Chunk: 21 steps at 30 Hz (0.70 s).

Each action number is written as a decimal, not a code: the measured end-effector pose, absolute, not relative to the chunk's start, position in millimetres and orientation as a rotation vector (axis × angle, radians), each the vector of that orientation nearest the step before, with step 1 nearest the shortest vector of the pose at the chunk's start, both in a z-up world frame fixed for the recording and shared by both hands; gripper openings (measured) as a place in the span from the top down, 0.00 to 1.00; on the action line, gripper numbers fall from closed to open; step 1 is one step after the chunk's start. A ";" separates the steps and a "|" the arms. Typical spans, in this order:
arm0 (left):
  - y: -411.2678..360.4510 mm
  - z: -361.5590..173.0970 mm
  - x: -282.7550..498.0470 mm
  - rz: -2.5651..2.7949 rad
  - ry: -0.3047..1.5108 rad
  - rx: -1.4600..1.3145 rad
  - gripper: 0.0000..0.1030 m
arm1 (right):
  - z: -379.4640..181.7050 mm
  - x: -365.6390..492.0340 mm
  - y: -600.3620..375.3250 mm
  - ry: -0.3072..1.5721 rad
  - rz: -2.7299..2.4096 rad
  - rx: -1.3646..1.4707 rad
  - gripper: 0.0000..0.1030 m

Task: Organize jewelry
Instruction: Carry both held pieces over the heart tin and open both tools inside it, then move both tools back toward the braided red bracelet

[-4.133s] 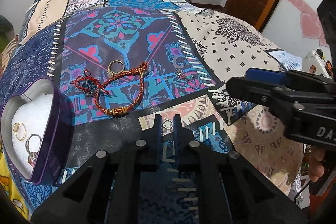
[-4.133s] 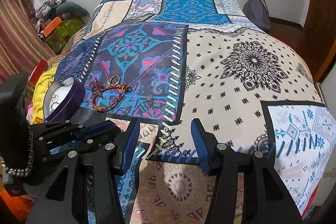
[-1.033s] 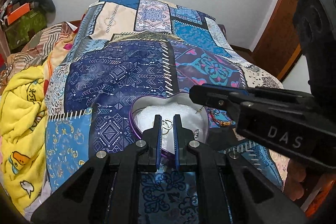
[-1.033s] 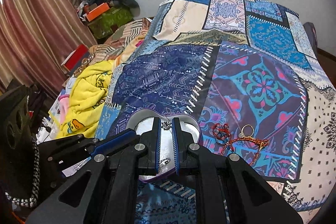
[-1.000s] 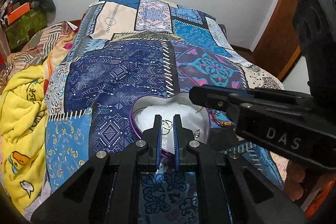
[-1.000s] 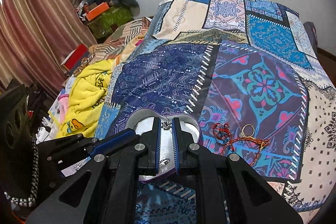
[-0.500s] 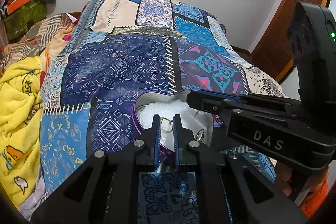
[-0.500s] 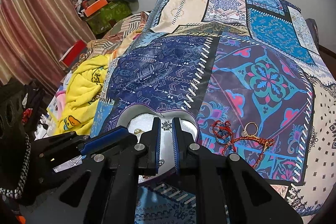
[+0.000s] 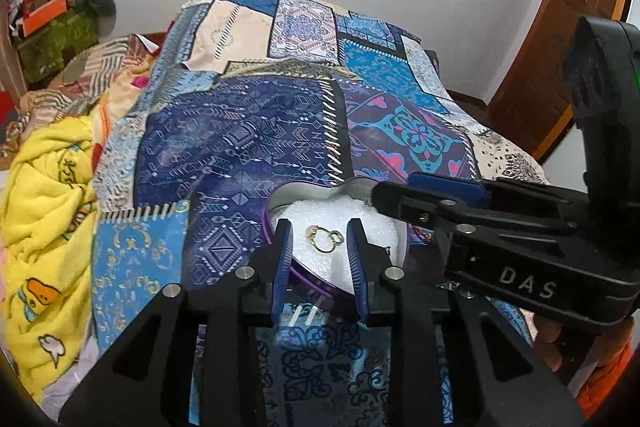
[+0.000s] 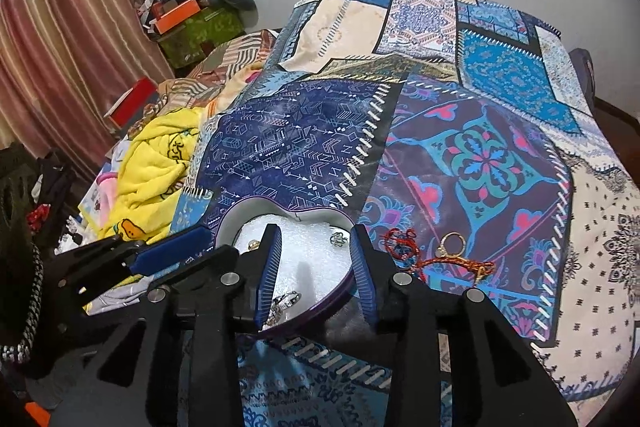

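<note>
A purple heart-shaped box (image 9: 276,195) with white foam inside sits on the patchwork bedspread. My left gripper (image 9: 317,227) hovers over it, jaws opening. A gold ring (image 9: 324,241) lies loose on the foam between its fingers, touched by neither pad. My right gripper (image 10: 315,231) hangs over the same box (image 10: 240,215), jaws opening too. A small silver piece (image 10: 338,239) rests on the foam by its right finger. A silver ring (image 10: 286,301) and another gold ring (image 10: 252,245) also lie inside.
On the bedspread right of the box lie a red cord bracelet (image 10: 400,247), a gold ring (image 10: 452,245) and an orange-red braided bracelet (image 10: 452,263). A yellow blanket (image 9: 44,211) is heaped at the left. The two grippers sit close together over the box.
Both grippers' jaws have parted from shut. The left one let go of the gold ring and the right one let go of the small silver piece; both now lie on the foam.
</note>
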<state>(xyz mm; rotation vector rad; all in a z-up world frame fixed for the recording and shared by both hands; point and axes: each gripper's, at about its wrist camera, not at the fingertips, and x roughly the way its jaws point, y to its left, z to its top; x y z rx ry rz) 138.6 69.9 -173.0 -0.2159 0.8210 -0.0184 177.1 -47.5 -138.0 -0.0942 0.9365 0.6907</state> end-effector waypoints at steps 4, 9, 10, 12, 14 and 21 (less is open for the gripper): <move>71.4 -167.5 133.5 -0.004 0.813 -0.209 0.73 | -133.0 173.3 -50.9 0.921 0.682 -0.102 0.64; 69.4 -159.7 125.7 0.018 0.799 -0.187 0.71 | -125.5 167.0 -59.0 0.904 0.669 -0.095 0.63; 68.5 -158.4 124.1 0.018 0.796 -0.183 0.71 | -123.8 165.6 -61.5 0.900 0.665 -0.096 0.63; 66.5 -155.0 120.8 0.018 0.792 -0.177 0.69 | -120.9 163.4 -65.3 0.894 0.658 -0.096 0.63; 63.6 -152.1 117.9 0.020 0.787 -0.171 0.66 | -117.3 160.6 -71.5 0.886 0.648 -0.093 0.63; 46.3 -138.5 112.0 0.010 0.770 -0.132 0.66 | -108.2 155.6 -100.0 0.860 0.611 -0.063 0.63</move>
